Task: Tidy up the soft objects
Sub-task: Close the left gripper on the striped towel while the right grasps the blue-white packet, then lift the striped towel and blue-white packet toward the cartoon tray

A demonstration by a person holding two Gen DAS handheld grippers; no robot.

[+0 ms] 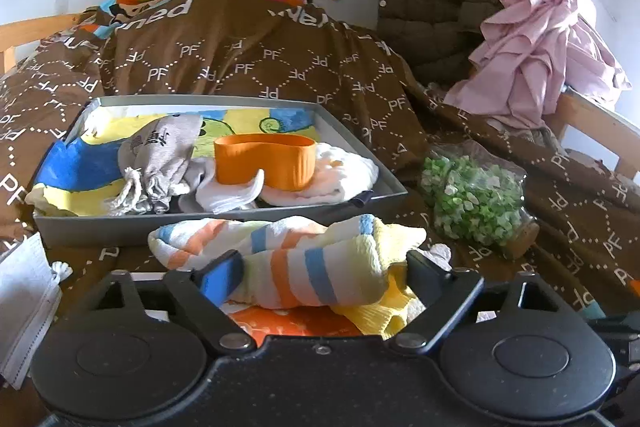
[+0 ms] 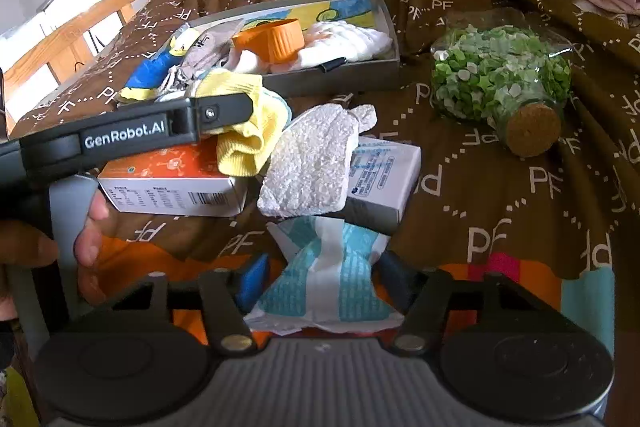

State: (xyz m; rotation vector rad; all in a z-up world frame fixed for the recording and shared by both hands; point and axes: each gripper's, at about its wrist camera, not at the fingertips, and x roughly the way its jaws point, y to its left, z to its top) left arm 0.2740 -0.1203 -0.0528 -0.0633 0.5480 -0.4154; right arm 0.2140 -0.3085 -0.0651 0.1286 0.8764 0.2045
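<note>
1. between the fingers of the left gripper point(image 1: 320, 273), just in front of the grey tray point(image 1: 368, 203), lies the striped towel point(image 1: 296, 259): a soft, waffle-textured roll banded in orange, blue, pale yellow and white, bunched and drooping at both ends. the jaws stand wide with the cloth between them, and the blue pad point(image 1: 222, 277) looks to be touching its left side; the other finger seems to meet the yellow fold, so i judge a loose hold just forming, not a firm one.
2. the towel sits partly on an orange-topped box point(image 2: 172, 179), which likely props it up enough for the fingers to get round it.
3. under the right gripper point(image 2: 320, 285) is a teal-and-white plastic packet point(image 2: 324, 291), soft and crinkled, pinched into a waist between the fingers. these jaws are about half closed and appear to press on it (the contact itself is partly hidden).
4. just beyond it a white bubbly foam sheet point(image 2: 308, 163) leans on a white box point(image 2: 380, 171).
5. the tray already holds soft things: a grey drawstring pouch point(image 1: 164, 155), white cloths point(image 1: 340, 171), a colourful printed cloth point(image 1: 72, 167) and an orange band point(image 1: 264, 161) standing on top, so it seems to be the gathering place.
6. to its right, apart from it, a corked glass jar point(image 2: 504, 83) of green bits lies on the brown bedspread point(image 1: 240, 59); it is hard, and probably stays out.
</note>
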